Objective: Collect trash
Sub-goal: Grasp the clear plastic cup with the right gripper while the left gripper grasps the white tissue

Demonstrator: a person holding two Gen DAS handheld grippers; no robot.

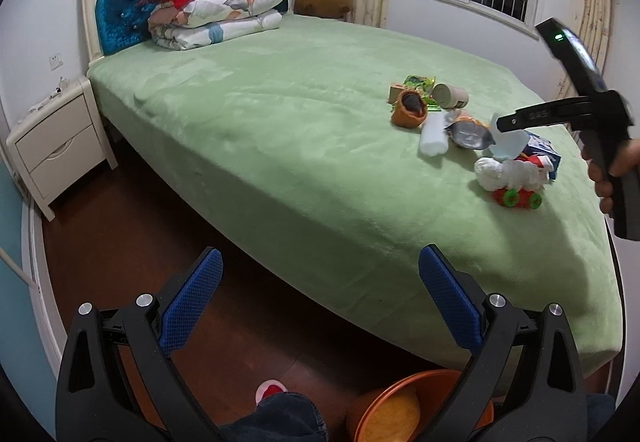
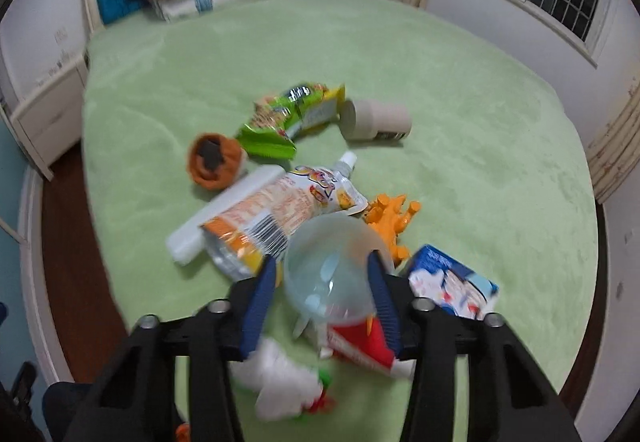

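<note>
A heap of litter lies on the green bed (image 2: 440, 81): a green snack bag (image 2: 292, 113), a paper cup (image 2: 376, 119), an orange-and-white spout pouch (image 2: 288, 209), a white tube (image 2: 188, 238), a blue-white carton (image 2: 452, 282), a red packet (image 2: 360, 346) and crumpled white tissue (image 2: 280, 374). My right gripper (image 2: 322, 262) has its blue pads closed against both sides of a clear plastic cup (image 2: 328, 274). In the left wrist view that cup (image 1: 510, 145) sits at the right gripper's (image 1: 500, 125) tip over the heap. My left gripper (image 1: 320, 258) stands open with nothing in it, beside the bed's near edge.
An orange bin (image 1: 400, 410) stands on the dark wood floor below my left gripper, next to a person's jeans leg (image 1: 280, 418). An orange toy dinosaur (image 2: 392, 217) and an orange sock-like roll (image 2: 216, 159) lie among the litter. A cream nightstand (image 1: 56, 149) stands left of the bed.
</note>
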